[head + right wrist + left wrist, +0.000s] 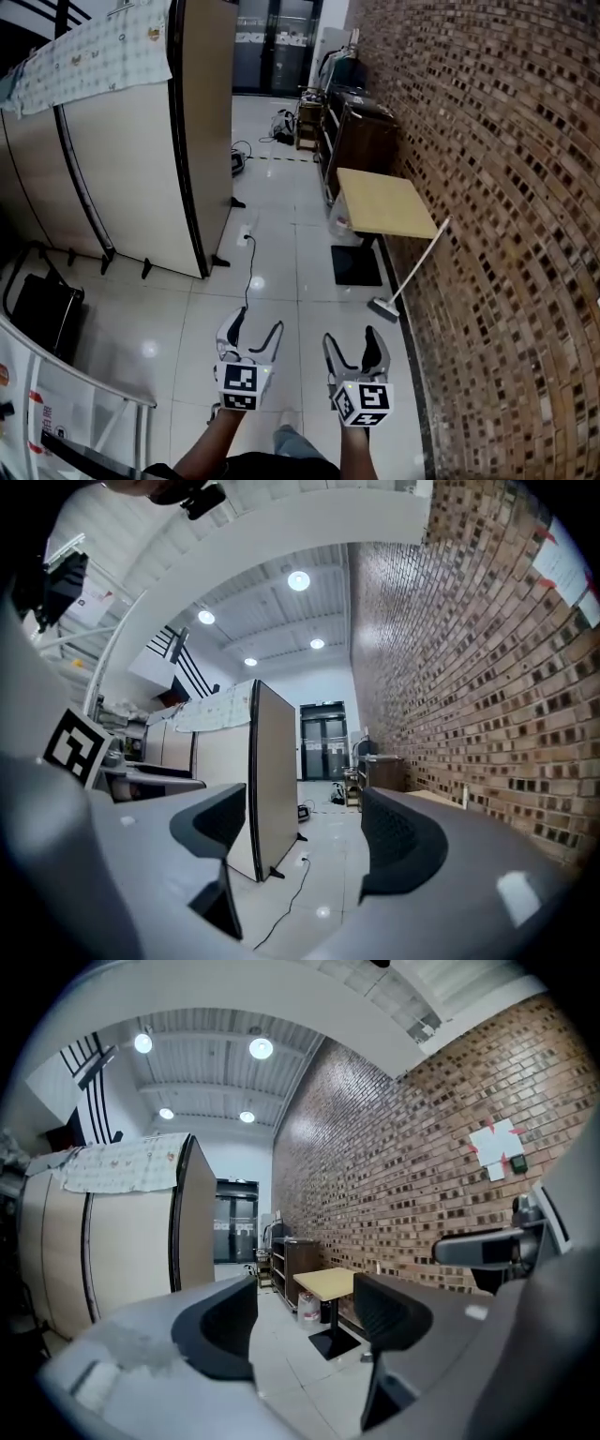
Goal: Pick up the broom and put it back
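Note:
A white broom (pixel 411 272) leans against the brick wall, its head (pixel 383 310) on the floor just past the table's black base. In the head view both grippers hang low over the tiles, well short of the broom. My left gripper (pixel 254 330) is open with nothing between its jaws. The right gripper (pixel 352 342) stands open and empty too, a little left of the broom head. From the left gripper view (pixel 302 1321) I see the table but the broom is not clear. The right gripper view (pixel 305 841) looks down the hall.
A small wooden table (pixel 383 203) on a black base (pixel 356 265) stands against the brick wall (pixel 487 216). A beige partition (pixel 141 159) lines the left, with a black cable (pixel 250 272) across the tiles. Dark cabinets (pixel 361 136) stand further back. A metal railing (pixel 84 384) is at lower left.

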A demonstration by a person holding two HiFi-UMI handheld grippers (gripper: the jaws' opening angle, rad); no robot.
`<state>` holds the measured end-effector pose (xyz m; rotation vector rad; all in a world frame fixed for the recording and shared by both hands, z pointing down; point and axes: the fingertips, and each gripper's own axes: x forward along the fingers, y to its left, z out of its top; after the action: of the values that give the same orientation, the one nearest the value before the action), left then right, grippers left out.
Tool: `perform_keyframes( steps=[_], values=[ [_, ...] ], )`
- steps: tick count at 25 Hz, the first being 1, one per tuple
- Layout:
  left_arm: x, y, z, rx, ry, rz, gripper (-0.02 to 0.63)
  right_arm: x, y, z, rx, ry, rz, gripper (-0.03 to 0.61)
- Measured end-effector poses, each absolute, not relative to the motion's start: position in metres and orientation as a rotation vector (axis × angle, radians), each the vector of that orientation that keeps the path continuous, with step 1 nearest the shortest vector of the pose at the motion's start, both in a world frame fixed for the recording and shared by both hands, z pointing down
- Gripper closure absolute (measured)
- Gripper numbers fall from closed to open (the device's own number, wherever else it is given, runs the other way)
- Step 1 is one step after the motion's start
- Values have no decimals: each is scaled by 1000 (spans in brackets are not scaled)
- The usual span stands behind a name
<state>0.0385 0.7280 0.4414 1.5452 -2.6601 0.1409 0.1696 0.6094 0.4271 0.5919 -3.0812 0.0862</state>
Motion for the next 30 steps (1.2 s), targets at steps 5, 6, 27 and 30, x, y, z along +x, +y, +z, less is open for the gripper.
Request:
perform_keyframes(
  steps=[5, 6, 27, 30],
  values=[
    [-2, 659, 420, 1562, -2689, 170, 293, 112, 547, 407, 505, -3127, 25, 192],
    [-7, 643, 416, 1572, -2691, 170, 293, 106, 533, 402, 524, -3129, -44, 198],
    [-180, 378, 436, 1792, -2477, 119, 293, -45, 299, 435, 769, -3045, 50, 233],
    [-199, 332, 427, 1898, -2411, 81, 293, -55, 264, 439, 898, -2992, 62, 232]
  ],
)
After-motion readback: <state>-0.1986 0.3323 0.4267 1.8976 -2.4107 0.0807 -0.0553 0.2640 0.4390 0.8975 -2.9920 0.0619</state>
